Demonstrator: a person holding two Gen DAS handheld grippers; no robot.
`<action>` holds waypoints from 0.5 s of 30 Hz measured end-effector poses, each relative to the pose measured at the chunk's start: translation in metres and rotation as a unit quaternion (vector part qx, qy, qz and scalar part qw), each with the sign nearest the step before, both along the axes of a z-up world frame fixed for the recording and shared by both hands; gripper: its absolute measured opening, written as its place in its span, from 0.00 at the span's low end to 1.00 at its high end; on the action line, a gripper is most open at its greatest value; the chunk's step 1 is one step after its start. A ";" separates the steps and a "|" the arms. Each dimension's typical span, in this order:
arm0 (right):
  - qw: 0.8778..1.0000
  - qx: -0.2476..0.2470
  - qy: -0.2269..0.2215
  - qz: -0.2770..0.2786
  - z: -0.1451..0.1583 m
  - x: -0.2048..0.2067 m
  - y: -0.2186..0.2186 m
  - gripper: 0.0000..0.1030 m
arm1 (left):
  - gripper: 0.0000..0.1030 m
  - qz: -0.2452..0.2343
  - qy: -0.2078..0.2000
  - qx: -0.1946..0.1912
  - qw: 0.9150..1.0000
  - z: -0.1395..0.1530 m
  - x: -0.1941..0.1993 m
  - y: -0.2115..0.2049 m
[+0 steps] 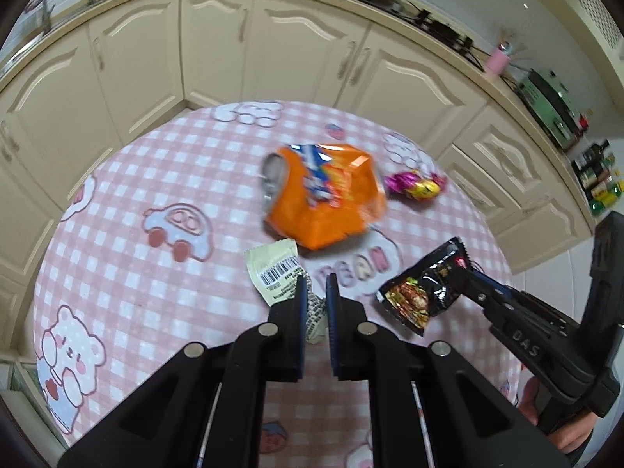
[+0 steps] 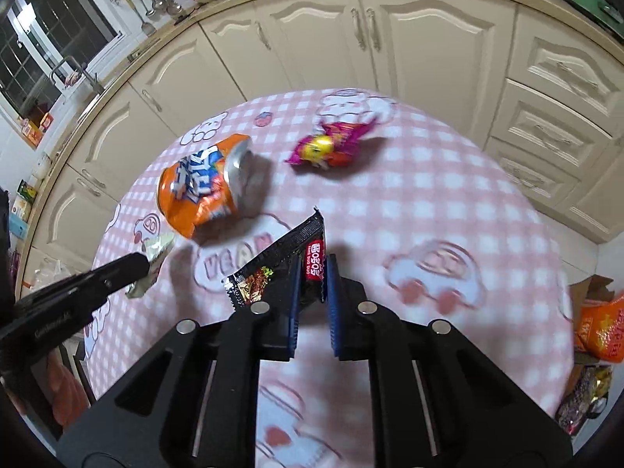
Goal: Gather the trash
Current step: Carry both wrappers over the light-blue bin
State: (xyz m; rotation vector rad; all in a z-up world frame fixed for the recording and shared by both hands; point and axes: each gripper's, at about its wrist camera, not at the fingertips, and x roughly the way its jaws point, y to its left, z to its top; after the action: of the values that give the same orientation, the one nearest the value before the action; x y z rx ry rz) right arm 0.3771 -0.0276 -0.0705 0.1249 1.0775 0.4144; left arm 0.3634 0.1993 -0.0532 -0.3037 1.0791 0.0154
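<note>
Left wrist view shows my left gripper (image 1: 315,292) with its blue pads nearly together, pinched on the pale wrapper (image 1: 275,269) with the barcode; the foil end of it sits between the pads, and most of the sheet sticks out to the left over the pink checked tablecloth (image 1: 136,179). Whether it is lifted clear of the cloth or only dragging, I cannot tell.

My right gripper (image 2: 312,284) is likewise narrowed down on the black snack packet (image 2: 280,265): the red-labelled corner is caught between the pads and the rest fans out up and to the left. In the left view that packet (image 1: 423,282) hangs off my right fingers, apparently raised a little above the cloth.

So I judge two pieces are in hand but not yet put away. Left on the table are the crushed orange can (image 2: 202,187), lying on its side near the middle, and the pink-and-yellow candy wrapper (image 2: 331,144) beyond it, near the far edge. They lie apart from each other.

At the right edge of the right view, off the table, I see a cardboard box (image 2: 592,288) with orange and dark wrappers (image 2: 600,331) by it. That looks to me like the collecting spot, already holding some pieces, so the job seems roughly midway.
</note>
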 end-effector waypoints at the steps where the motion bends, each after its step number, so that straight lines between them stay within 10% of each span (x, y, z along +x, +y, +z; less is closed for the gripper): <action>1: 1.000 0.000 -0.002 -0.007 0.002 -0.004 -0.010 0.12 | 0.09 -0.003 0.001 0.008 1.000 0.001 0.000 -0.007; 15: 0.992 0.018 -0.003 -0.122 0.005 -0.058 -0.150 0.12 | 0.09 -0.095 -0.001 0.049 0.994 0.018 -0.016 -0.126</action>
State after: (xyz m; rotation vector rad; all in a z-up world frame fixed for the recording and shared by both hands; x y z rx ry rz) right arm 0.3195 -0.1780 -0.0652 0.2849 1.0345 0.2140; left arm 0.3472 0.0735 -0.0356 -0.1126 1.0973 -0.1013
